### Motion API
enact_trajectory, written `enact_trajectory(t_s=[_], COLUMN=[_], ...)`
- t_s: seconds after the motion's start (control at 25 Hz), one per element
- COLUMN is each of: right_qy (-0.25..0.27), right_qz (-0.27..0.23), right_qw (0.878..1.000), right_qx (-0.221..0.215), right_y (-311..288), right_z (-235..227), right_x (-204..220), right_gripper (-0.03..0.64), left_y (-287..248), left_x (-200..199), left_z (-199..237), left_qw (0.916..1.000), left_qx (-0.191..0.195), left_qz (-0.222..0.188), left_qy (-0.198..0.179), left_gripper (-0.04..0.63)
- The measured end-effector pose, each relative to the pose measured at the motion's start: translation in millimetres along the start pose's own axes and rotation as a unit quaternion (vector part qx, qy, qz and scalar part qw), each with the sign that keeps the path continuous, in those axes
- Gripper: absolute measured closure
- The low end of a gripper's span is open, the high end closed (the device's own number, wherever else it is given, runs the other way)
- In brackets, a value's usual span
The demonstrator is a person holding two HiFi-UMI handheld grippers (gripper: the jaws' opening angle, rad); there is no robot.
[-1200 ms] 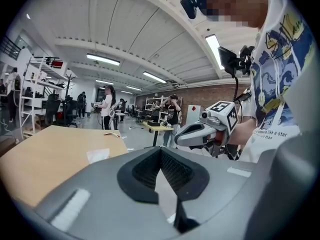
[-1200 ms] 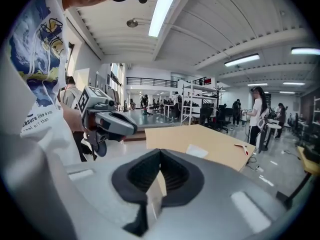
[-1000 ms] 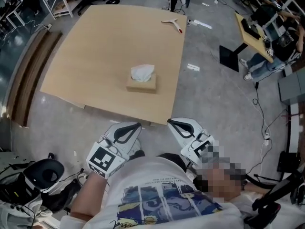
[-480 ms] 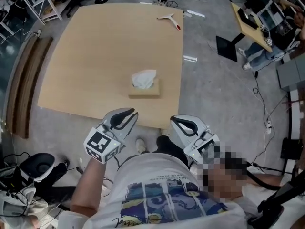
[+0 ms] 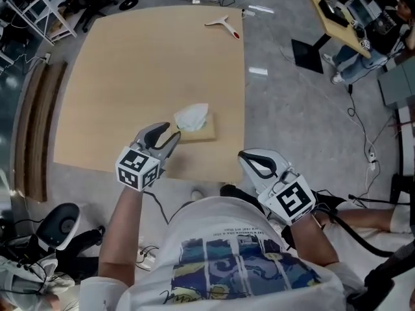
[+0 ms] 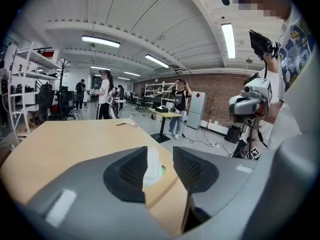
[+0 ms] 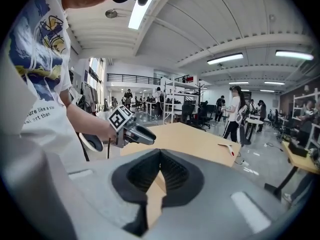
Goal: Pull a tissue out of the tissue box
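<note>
- Left gripper (image 5: 166,138): jaws opening, tissue (image 5: 192,116) in line between them, not pinched, tissue box (image 5: 203,134) just beyond.
- Right gripper (image 5: 254,162): jaws together, empty, off the table (image 5: 130,76) edge.

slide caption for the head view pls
Left claw, jaws opening, lined up on the tissue in its box; right claw shut.
</note>
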State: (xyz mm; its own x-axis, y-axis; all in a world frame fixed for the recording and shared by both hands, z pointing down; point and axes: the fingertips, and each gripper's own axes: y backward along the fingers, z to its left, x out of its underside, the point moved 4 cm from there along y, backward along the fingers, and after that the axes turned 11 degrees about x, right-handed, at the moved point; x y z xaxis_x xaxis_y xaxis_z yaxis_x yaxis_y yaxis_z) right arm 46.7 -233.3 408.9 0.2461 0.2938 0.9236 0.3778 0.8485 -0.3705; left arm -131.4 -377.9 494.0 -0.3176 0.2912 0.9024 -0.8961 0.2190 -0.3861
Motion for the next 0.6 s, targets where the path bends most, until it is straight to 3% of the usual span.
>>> enact_trajectory(t_s=[0.28, 0.6], right_qy=[-0.008, -0.018], right_qz=[0.01, 0.027], right_qw=[1.0, 0.999], right_qx=[0.019, 0.034], right_y=[-4.5, -5.0], right_z=[-23.3, -39.9], right_x=[5.3, 5.2], right_gripper=[0.614, 0.614], left_y=[-43.2, -82.4], left_x=[24.1, 42.6], left_z=[58.9, 87.4], left_qw=[0.9982, 0.9921], left_qx=[0.007, 0.037], left_qz=[0.041, 0.094], left_qy=[0.043, 0.075], left_gripper=[0.399, 0.399])
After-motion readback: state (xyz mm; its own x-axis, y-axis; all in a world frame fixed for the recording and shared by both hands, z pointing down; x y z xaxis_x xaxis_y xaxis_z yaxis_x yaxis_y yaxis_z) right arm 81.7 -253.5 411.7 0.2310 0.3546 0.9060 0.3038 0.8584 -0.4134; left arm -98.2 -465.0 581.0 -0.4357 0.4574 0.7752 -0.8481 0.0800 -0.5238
